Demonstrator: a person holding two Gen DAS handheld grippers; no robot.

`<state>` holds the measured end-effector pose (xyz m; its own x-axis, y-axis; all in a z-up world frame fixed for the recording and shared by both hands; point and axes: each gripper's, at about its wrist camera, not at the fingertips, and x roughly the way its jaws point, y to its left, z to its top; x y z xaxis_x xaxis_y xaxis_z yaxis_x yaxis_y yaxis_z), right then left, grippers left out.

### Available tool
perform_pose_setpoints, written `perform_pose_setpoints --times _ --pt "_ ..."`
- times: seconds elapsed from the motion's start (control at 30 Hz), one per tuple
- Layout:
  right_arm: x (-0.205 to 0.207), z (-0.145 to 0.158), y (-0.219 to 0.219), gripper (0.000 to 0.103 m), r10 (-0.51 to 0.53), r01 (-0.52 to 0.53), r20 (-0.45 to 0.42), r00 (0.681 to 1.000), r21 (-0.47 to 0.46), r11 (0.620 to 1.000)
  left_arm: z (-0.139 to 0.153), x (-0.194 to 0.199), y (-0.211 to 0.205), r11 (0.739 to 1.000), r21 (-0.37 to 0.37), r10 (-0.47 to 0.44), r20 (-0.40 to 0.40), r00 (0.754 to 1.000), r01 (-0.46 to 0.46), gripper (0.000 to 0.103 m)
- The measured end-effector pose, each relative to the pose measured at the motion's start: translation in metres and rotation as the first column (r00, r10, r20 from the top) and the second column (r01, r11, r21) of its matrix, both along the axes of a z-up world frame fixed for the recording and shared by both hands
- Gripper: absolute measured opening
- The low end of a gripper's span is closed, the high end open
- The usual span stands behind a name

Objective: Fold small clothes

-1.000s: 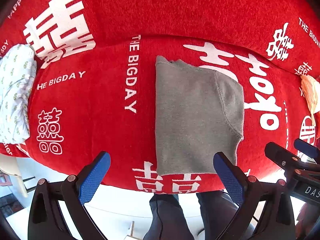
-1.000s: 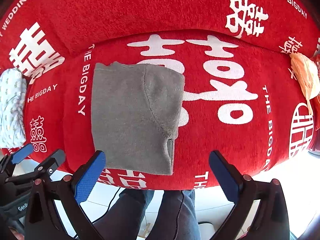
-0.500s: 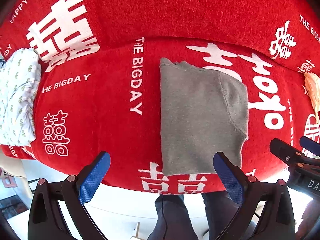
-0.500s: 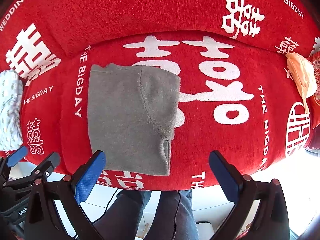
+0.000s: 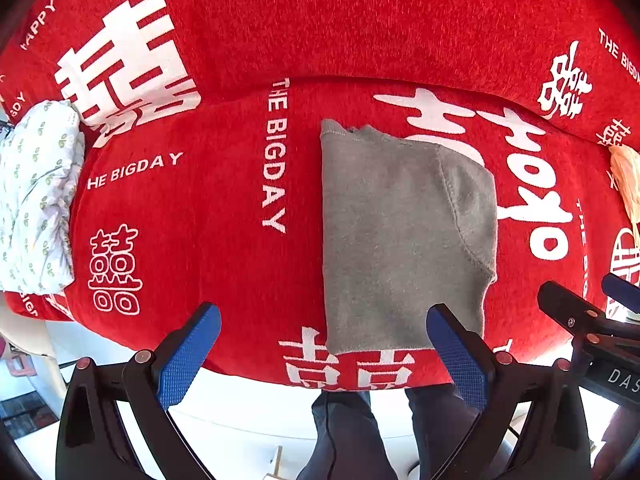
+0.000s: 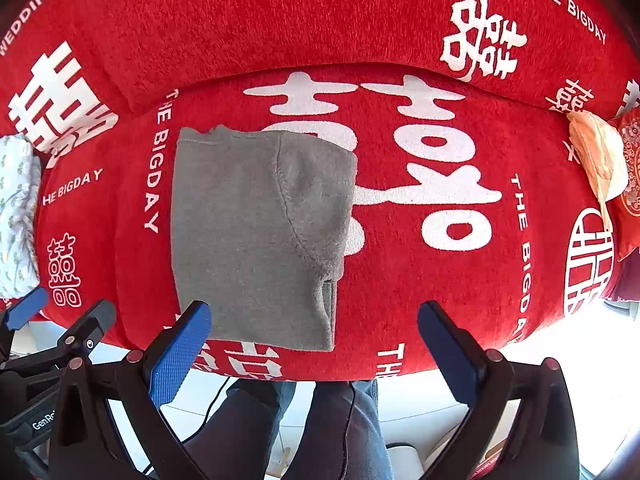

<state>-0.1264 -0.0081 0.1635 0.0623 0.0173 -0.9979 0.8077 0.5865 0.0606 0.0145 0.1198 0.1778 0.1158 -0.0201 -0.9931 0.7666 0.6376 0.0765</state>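
- Left wrist view: the left gripper [image 5: 322, 336] hangs above the near edge of a sofa seat covered by a red blanket [image 5: 208, 240] with white lettering. Its 2 blue-padded fingers [image 5: 188, 354] are spread wide and hold nothing.
- A folded grey garment [image 5: 396, 240] lies flat on the blanket, its near hem close to the seat's front edge, just ahead of the right-hand finger.
- A white patterned cloth [image 5: 36, 200] sits at the far left, a peach cloth [image 5: 628, 180] at the far right, both well apart from the garment.
- The person's trouser legs [image 5: 352, 436] show below.
- Right wrist view: the right gripper [image 6: 316, 334] also has its fingers [image 6: 178, 354] wide apart and empty.
- The grey garment [image 6: 256, 232] lies ahead of its left-hand finger.
- The left gripper [image 6: 60, 320] shows at the lower left.
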Motion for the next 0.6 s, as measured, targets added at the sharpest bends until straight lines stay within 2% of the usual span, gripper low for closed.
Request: perform_pose_setpoints --times 0.6 --pt "0.0018 0.0023 0.0006 0.103 0.0 0.0 -0.006 1.0 -0.008 1.0 0.0033 0.0015 -0.0008 1.0 -0.005 -0.001 0.005 1.0 0.001 0.103"
